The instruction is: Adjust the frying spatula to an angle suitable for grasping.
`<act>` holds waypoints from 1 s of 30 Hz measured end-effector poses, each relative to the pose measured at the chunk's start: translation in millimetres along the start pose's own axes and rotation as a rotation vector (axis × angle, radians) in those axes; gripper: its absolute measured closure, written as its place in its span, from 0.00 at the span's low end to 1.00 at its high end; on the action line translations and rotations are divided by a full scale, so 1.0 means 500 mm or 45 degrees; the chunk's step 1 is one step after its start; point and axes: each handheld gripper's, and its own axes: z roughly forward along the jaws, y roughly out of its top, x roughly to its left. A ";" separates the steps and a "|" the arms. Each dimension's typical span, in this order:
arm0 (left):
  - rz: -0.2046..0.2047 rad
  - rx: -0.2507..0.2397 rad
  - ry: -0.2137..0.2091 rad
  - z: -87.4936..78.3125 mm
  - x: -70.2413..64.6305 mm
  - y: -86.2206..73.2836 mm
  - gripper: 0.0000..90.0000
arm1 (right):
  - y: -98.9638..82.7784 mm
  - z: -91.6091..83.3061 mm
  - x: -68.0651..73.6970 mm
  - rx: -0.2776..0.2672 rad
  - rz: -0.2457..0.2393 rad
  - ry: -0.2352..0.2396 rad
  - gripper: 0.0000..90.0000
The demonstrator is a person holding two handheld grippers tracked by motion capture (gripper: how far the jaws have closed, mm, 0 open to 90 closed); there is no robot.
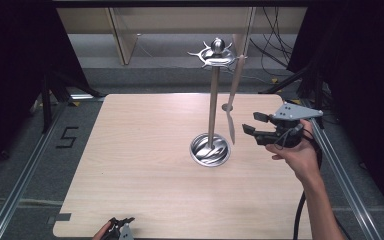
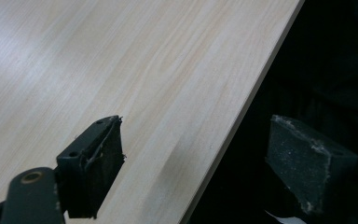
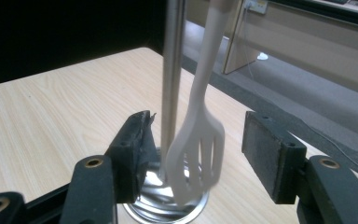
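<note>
Spatula (image 1: 232,95): white slotted spatula hanging from a hook at the top of the utensil stand (image 1: 212,107), head down; it hangs free just right of the pole, its head low, close above the base dish.
Spatula in right gripper view (image 3: 198,140): slotted head sits in the gap between the two fingers, none touching it; a bit blurred, may be swinging.
Why hung so: handle end caught on a hook of the crown (image 1: 216,54), so its own weight keeps it vertical and clear of the table (image 1: 140,165).
Stand: steel pole upright from a round shiny base dish (image 1: 209,149), mid-table, slightly right; the wide base is what keeps it from tipping with a load on one side.
Right gripper (image 1: 255,123): held level in the person's right hand (image 1: 300,155), pointed left at the spatula's lower end, just beside it, not on it.
Right fingers (image 3: 130,151): spread wide, released, nothing clamped; spread is wider than the head, so there is room to either side.
Judgement: looks like hanging is done or a grasp is not yet made; can't tell which.
Left gripper (image 1: 122,226): parked at the near table edge, low left, well apart from the stand; looks idle.
Left fingers (image 2: 95,163): apart, holding nothing; one over the table top, the other past its edge.
Risk: a nudge to the head could swing the spatula off its hook.
</note>
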 end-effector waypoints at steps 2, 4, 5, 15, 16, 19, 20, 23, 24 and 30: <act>-0.005 -0.001 -0.009 0.000 0.001 -0.001 0.20 | -0.008 -0.002 0.009 -0.002 0.001 -0.001 0.48; -0.007 0.000 -0.010 0.000 0.001 -0.001 0.20 | -0.018 -0.002 0.020 -0.006 0.006 -0.003 0.48; -0.009 -0.002 0.002 0.000 0.000 -0.001 0.20 | -0.022 0.000 0.022 -0.011 -0.001 -0.006 0.48; -0.016 -0.005 -0.007 -0.002 0.000 0.002 0.20 | -0.049 0.003 0.046 0.035 -0.016 0.006 0.45; -0.012 -0.005 -0.009 -0.002 0.001 0.002 0.20 | -0.052 0.001 0.050 0.047 0.007 0.006 0.45; -0.021 -0.017 -0.003 -0.002 0.000 0.003 0.20 | -0.062 0.001 0.058 0.047 0.004 0.003 0.45; -0.014 -0.012 -0.004 -0.003 0.001 0.003 0.20 | -0.065 -0.002 0.059 0.067 0.016 -0.001 0.44; -0.013 -0.009 0.002 -0.002 0.003 0.004 0.20 | -0.079 -0.003 0.064 0.097 0.052 0.005 0.44; -0.014 -0.011 -0.002 -0.002 0.004 0.005 0.20 | -0.082 -0.002 0.064 0.091 0.051 -0.006 0.44; -0.007 -0.012 -0.011 0.003 0.003 0.008 0.20 | -0.110 0.005 0.068 0.159 0.050 0.007 0.43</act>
